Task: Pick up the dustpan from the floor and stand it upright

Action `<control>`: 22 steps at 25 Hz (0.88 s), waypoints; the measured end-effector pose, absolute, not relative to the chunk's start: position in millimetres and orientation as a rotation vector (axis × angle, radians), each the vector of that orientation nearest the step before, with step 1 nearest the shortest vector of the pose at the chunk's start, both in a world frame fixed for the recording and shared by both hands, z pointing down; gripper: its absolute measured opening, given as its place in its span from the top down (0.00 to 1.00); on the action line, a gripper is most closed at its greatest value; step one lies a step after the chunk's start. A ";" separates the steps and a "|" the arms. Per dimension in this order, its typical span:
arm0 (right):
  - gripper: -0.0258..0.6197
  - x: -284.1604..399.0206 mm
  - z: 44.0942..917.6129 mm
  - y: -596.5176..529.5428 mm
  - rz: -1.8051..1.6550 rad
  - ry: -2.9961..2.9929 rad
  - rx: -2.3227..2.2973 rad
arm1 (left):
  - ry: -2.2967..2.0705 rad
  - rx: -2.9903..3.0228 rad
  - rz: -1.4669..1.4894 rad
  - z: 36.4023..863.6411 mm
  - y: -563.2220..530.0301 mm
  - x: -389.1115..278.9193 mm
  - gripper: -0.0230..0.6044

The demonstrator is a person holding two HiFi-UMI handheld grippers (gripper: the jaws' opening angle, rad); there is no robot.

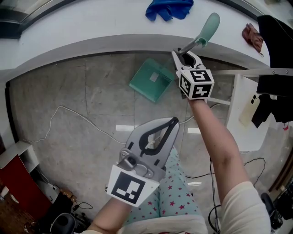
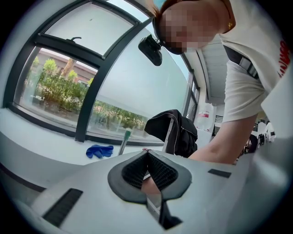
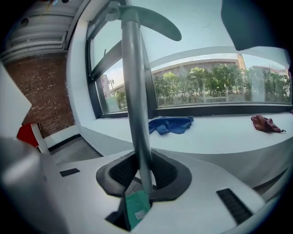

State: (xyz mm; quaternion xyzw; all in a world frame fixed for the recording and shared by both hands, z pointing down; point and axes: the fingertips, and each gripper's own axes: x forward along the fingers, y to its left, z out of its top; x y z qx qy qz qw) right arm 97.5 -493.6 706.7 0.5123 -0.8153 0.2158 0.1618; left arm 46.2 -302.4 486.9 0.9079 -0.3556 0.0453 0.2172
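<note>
Gripped by the right tongs [image 1: 184,54], near the top middle of the head view: the dustpan [image 1: 152,80]. Clamped on its thin grey stick [image 3: 136,105] from both sides, plain to see in the middle of the right gripper view. Tilted, with the green pan [image 3: 137,209] down and to the left of the tongs in the head view and the pale green handle [image 1: 208,26] poking up to the right, in front of the white ledge [image 1: 91,27]. Over the grey floor [image 1: 82,137]; hard to tell if touching it or not. A small white sticker on the pan.

Left tongs [image 1: 175,120] in the lower middle of the head view, pressed together at the tips, with nothing inside. Same thing in the left gripper view, lower middle: black pads [image 2: 160,173] touching, empty.

On the ledge, a blue cloth [image 1: 169,8] at the top middle and a dark red rag [image 1: 252,35] at the upper right. A black jacket [image 1: 274,41] at the far right edge. A thin white wire [image 1: 73,111] on the floor at the left.
</note>
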 end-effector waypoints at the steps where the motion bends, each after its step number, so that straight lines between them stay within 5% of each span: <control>1: 0.81 95.2 707.9 -492.6 0.613 -2.320 1.455 | -0.992 2.510 0.129 487.8 -301.3 43.5 0.93; 22: 0.63 82.9 666.6 -441.0 0.444 -2.199 1.477 | -0.959 2.632 0.182 456.0 -293.5 15.5 0.93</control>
